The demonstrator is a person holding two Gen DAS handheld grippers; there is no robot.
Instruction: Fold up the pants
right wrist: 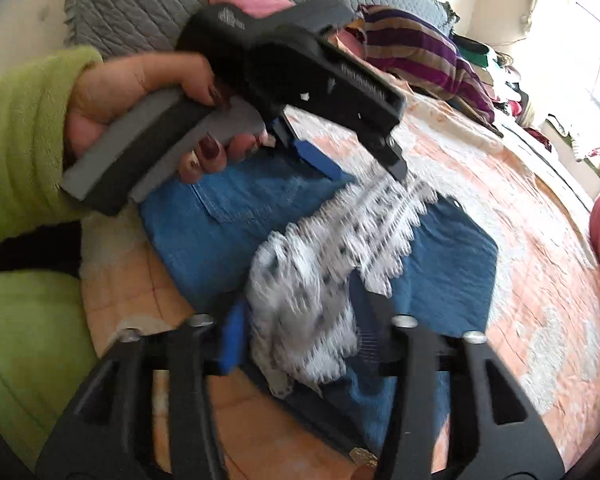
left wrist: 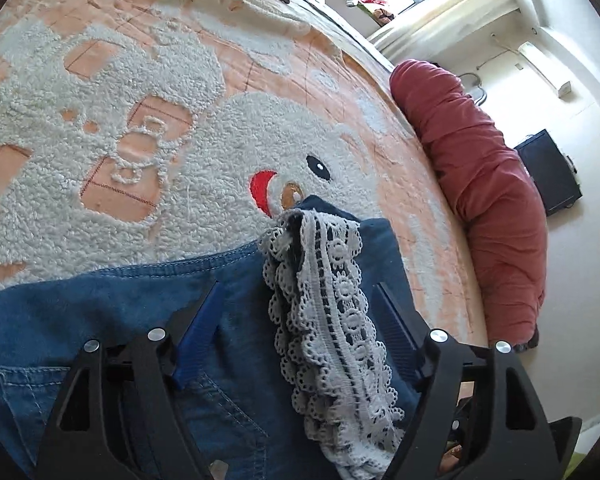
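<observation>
Counts: I see one pair of pants, one strip of lace trim on it, one blanket under it, one red bolster, one pile of clothes, two grippers, one hand.

Left gripper [left wrist: 300,300]: at the bottom of my left wrist view its fingers stand wide apart, one on each side of the lace, holding nothing; whether the tips press the denim I cannot tell.

Right gripper [right wrist: 300,320]: at the bottom of my right wrist view, spread wide too, with the lace bunched between the fingers; the view is blurred, so I cannot tell if they touch it.

Pants [left wrist: 120,312]: blue denim, folded over, lying flat right under and between the fingers of both grippers, a back pocket showing at lower left of the left view.

Lace trim [left wrist: 332,340]: white, running up the centre of the left view from the bottom edge to the middle.

Hand [right wrist: 140,96]: upper left of the right view, green sleeve, dark red nails, gripping the handle of the left gripper above the pants.

Blanket [left wrist: 140,120]: peach with fluffy white figures, filling the middle and upper left.

Red bolster [left wrist: 480,180]: right side, along the bed edge.

Pile of clothes [right wrist: 420,52]: striped, at the top of the right view.
</observation>
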